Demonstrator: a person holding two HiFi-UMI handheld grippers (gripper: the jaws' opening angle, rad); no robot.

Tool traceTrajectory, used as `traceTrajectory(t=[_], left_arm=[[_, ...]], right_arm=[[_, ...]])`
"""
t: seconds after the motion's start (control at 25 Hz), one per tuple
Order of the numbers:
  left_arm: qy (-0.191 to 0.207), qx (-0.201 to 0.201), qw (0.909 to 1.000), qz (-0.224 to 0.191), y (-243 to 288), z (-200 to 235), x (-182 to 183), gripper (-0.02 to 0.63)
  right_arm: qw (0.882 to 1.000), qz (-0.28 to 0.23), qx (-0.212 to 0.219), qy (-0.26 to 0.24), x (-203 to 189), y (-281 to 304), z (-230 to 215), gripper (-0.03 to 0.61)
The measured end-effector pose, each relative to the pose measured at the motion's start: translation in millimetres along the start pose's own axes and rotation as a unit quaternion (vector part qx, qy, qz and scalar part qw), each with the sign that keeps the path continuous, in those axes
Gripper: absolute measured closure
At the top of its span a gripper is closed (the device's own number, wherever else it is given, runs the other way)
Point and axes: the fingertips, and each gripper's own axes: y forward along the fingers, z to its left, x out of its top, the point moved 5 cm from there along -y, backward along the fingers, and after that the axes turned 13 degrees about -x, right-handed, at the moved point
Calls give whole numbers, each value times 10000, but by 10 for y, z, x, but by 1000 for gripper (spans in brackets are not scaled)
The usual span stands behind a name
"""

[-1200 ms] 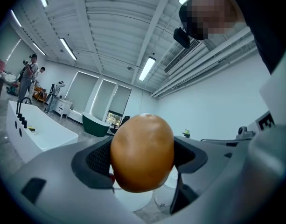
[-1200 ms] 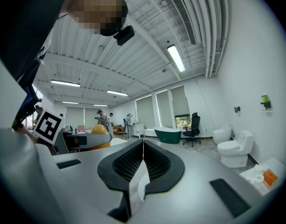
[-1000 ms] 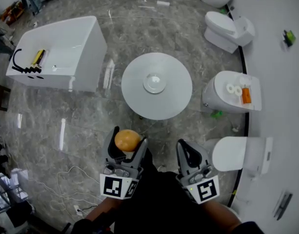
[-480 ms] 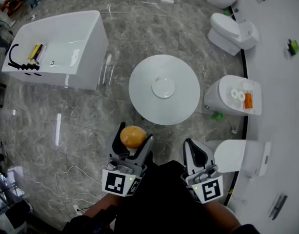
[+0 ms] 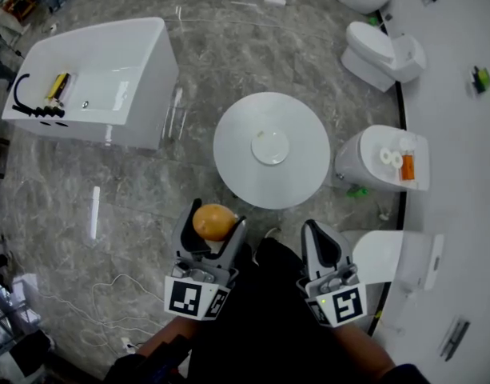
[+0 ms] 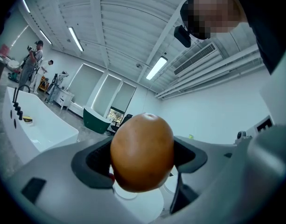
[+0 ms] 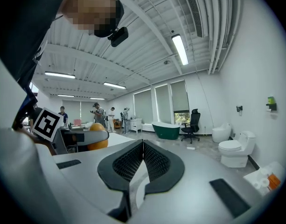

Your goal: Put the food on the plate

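- While it is being carried, the food (image 5: 213, 221) is pinched between the jaws of the left gripper (image 5: 212, 226). The left gripper view shows a pad on each flank of the food (image 6: 142, 151), a hold across the widest part that probably keeps so round a body from rolling out.
- The food hangs over the floor, near the table (image 5: 243, 174) but short of its edge, and well apart from the plate (image 5: 270, 147).
- The plate lies bare at the table's centre, so the drop point is open from every side.
- The right gripper (image 5: 321, 243) is held low beside the left, with its jaws pressed together on nothing (image 7: 143, 147). One claw seems enough for this load, so this one is likely kept aside.
- Judged stage: transport. What remains is a forward reach to the centre, a descent, and a gentle release so that the food does not roll off.
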Motion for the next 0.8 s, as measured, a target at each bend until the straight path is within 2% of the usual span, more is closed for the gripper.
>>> traceTrajectory(t=[0.16, 0.52, 0.68, 0.8], left_arm=[[11, 24, 10000, 45, 96, -24, -50, 255], [51, 132, 9996, 236, 481, -136, -221, 255], [86, 109, 9994, 312, 760, -169, -270, 255], [81, 153, 9992, 357, 947, -228, -329, 255]], right_arm=[[9998, 166, 35, 86, -38, 63, -58, 571], [9997, -58, 242, 49, 24, 277, -355, 571], [9991, -206, 272, 251, 142, 426, -568, 571], [9986, -232, 409, 227, 171, 515, -743, 571]])
